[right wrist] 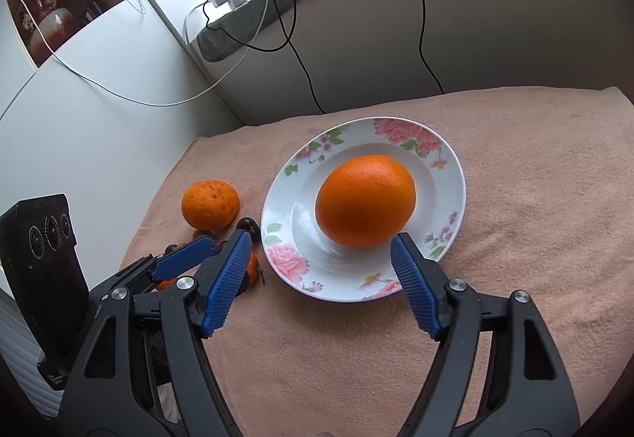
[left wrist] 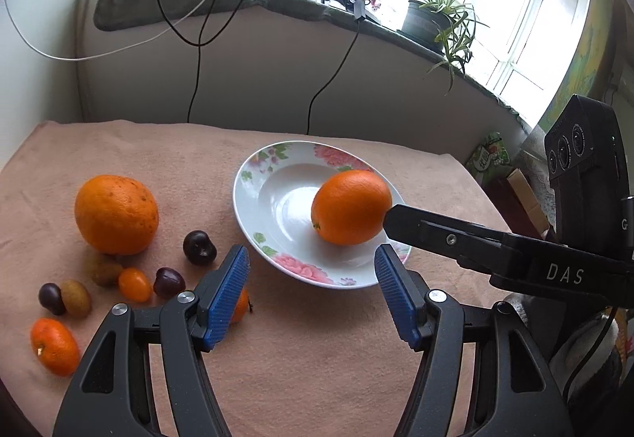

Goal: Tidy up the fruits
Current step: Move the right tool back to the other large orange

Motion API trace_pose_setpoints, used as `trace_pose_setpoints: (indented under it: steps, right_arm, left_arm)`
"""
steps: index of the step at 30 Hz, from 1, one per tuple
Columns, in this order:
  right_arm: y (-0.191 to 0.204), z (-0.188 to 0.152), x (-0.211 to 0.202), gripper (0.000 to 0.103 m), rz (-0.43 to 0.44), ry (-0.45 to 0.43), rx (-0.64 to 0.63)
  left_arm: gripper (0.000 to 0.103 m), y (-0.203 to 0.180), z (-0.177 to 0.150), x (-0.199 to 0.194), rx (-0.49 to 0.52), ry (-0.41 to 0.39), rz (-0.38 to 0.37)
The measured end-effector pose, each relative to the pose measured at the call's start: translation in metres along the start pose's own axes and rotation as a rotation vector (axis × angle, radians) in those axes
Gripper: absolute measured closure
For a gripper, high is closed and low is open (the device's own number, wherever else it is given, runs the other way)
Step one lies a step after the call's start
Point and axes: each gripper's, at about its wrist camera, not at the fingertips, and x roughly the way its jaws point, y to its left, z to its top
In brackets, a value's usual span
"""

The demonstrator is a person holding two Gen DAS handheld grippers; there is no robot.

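Tongs (right wrist: 321, 278) ribbed blue, empty | round dimpled orange (right wrist: 365, 201) | glossy floral plate (right wrist: 455, 183)

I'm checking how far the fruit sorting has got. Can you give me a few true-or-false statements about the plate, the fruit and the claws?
1. One orange lies in the flowered plate. True.
2. The right claw grips that orange. False: its jaws stand open, apart from it.
3. A second large orange sits on the cloth. True.
4. The dark cherries are in the plate. False: they lie on the cloth.
5. The left claw holds nothing. True.
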Motion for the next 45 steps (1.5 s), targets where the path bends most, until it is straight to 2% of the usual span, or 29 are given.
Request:
trace_pose_setpoints:
  steps: [9,12,16,19,29,41,45]
  right_arm:
    - [0.01,-0.001,-0.004,0.026,-0.023,-0.036,-0.038]
    - [0.014,0.0,-0.006,0.02,-0.028,-0.056,-0.047]
    - [0.019,0.001,-0.005,0.019,-0.034,-0.061,-0.065]
    - [0.025,0.003,-0.003,0.011,-0.049,-0.07,-0.09]
    - [0.051,0.005,0.013,0.01,-0.098,-0.056,-0.18]
    - [0.086,0.017,0.047,0.01,-0.086,-0.014,-0.253]
    - [0.095,0.027,0.072,0.01,-0.045,0.04,-0.25]
  left_arm:
    - [0.036,0.021,-0.005,-0.017,-0.022,-0.02,0.05]
    - [0.032,0.03,-0.007,-0.023,-0.033,-0.022,0.078]
    - [0.022,0.045,-0.007,-0.029,-0.063,-0.018,0.127]
    - [0.021,0.058,-0.005,-0.033,-0.087,-0.009,0.17]
    - [0.021,0.087,0.0,-0.042,-0.091,-0.017,0.276]
    - [0.021,0.113,0.005,-0.045,-0.084,-0.024,0.311]
    - [0.021,0.124,0.005,-0.041,-0.097,-0.012,0.288]
